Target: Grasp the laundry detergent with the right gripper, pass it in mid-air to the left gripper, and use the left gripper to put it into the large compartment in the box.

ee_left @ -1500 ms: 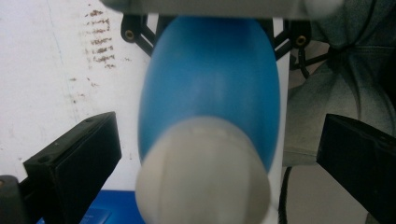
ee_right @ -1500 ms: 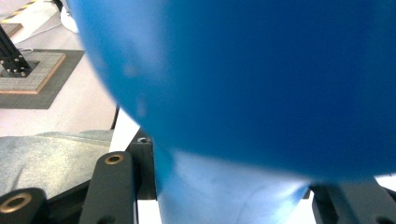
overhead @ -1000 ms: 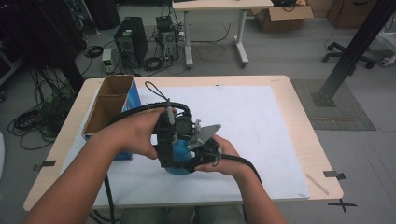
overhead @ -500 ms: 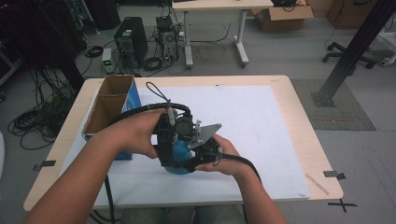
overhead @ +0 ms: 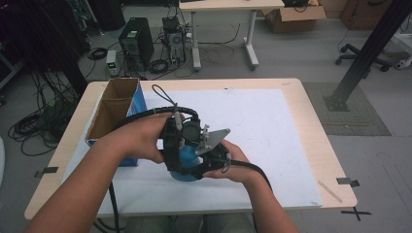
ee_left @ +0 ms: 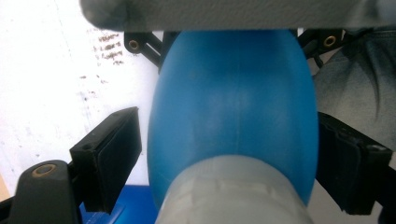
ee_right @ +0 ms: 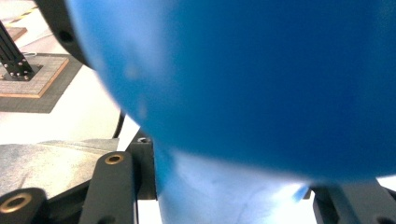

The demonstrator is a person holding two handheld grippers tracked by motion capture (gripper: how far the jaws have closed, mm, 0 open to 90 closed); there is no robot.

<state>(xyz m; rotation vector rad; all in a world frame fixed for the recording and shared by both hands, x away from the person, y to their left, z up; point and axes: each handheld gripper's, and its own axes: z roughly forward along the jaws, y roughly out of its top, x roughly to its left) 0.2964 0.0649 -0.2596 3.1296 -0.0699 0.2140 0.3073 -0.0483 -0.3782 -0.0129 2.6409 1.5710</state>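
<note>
Blue bulb sits between my left gripper jaws, just closing, left pad not touching. Right gripper clamped on its neck.

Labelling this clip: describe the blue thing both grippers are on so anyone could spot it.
On the white sheet covering the wooden table, look just right of the open cardboard box. The blue bulb sits between the person's two black grippers: smooth, rounded, with a pale grey neck, the one bright blue rounded thing there.

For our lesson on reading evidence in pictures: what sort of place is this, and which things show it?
Probably a lab or workshop: a desktop computer and tangled cables sit on the floor, with a second work table and cardboard boxes behind.
</note>
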